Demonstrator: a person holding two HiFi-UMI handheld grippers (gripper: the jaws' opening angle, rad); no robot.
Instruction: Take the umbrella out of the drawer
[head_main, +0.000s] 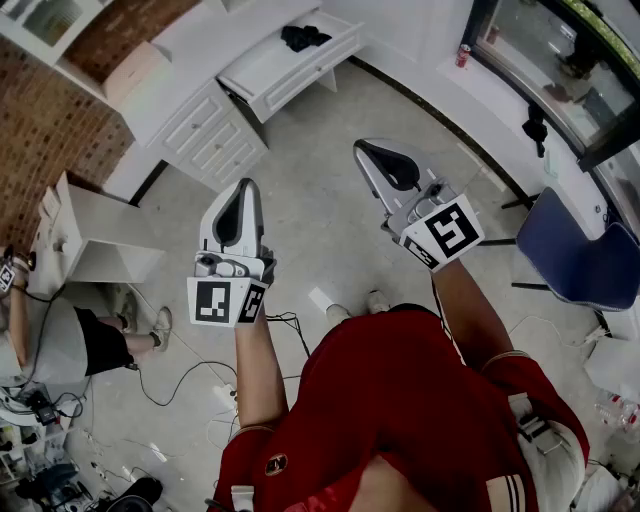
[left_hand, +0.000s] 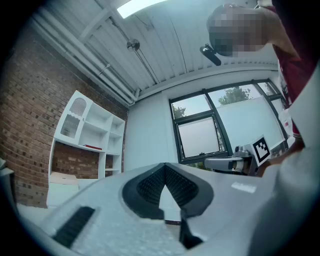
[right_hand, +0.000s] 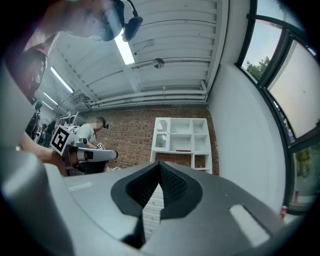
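Nowhere in any view is the umbrella visible. Judged to be shut away inside a drawer, so its long axis cannot be told.

- Left gripper (head_main: 243, 192): jaws pressed together, nothing between them. Its own view shows the pads meeting at the tip (left_hand: 164, 167).
- Right gripper (head_main: 366, 152): also closed and empty, pads meeting at the tip (right_hand: 160, 166).
- Both are held out in front of the person at mid frame, over bare floor (head_main: 310, 220) and touching nothing.
- White chest of drawers (head_main: 213, 135): upper left of the head view, all fronts look closed. It lies up and left of both grippers, well apart from them. The left gripper is the nearer, the right one sits further right.
- White desk (head_main: 290, 62): top centre, with a dark bundle (head_main: 305, 38) on it. What the bundle is cannot be told. The desk also has drawer fronts, so which drawer holds the umbrella is not settled.
- Room to move: open floor runs from the grippers to the chest.
- Cables (head_main: 170, 385): trail at lower left.
- A seated person (head_main: 95, 340) is at the left edge.
- Blue chair (head_main: 570, 255): at the right, clear of the path.

Judgement: the jaws must open before any handle can be taken.
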